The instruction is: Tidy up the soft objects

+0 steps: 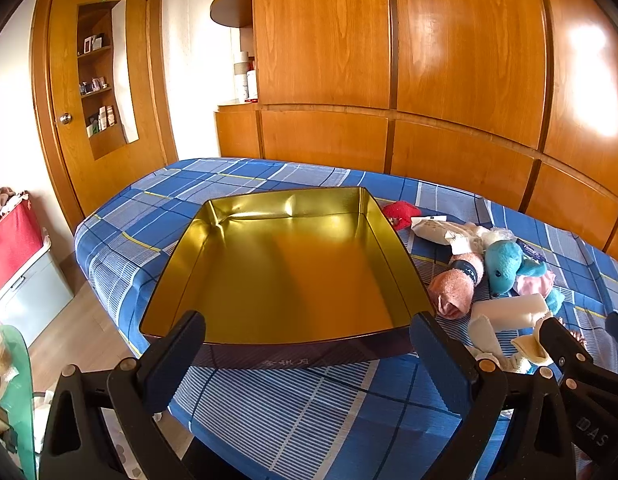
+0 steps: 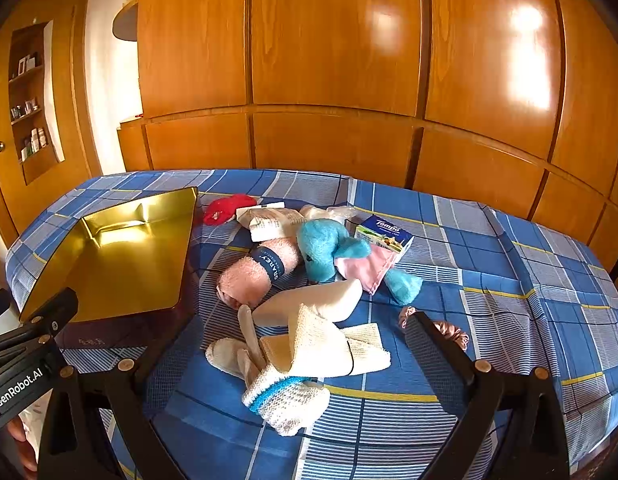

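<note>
An empty gold-lined tin box (image 1: 293, 264) lies on the blue plaid bed, also in the right wrist view (image 2: 121, 256). My left gripper (image 1: 309, 336) is open, empty, its fingers at the box's near wall. To the box's right lies a heap: a rolled pink towel (image 2: 257, 276), a blue plush toy (image 2: 329, 248), a red cloth (image 2: 229, 206), cream cloths (image 2: 317, 300), white socks (image 2: 285, 400) and a tissue pack (image 2: 385, 236). My right gripper (image 2: 297, 344) is open and empty, just above the cream cloths and socks.
A pink scrunchie (image 2: 449, 330) lies by my right finger. A wooden wardrobe wall (image 2: 349, 80) stands behind the bed. A door with shelves (image 1: 101, 80) and a red-topped storage bin (image 1: 17, 264) are at the left, beyond the bed's edge.
</note>
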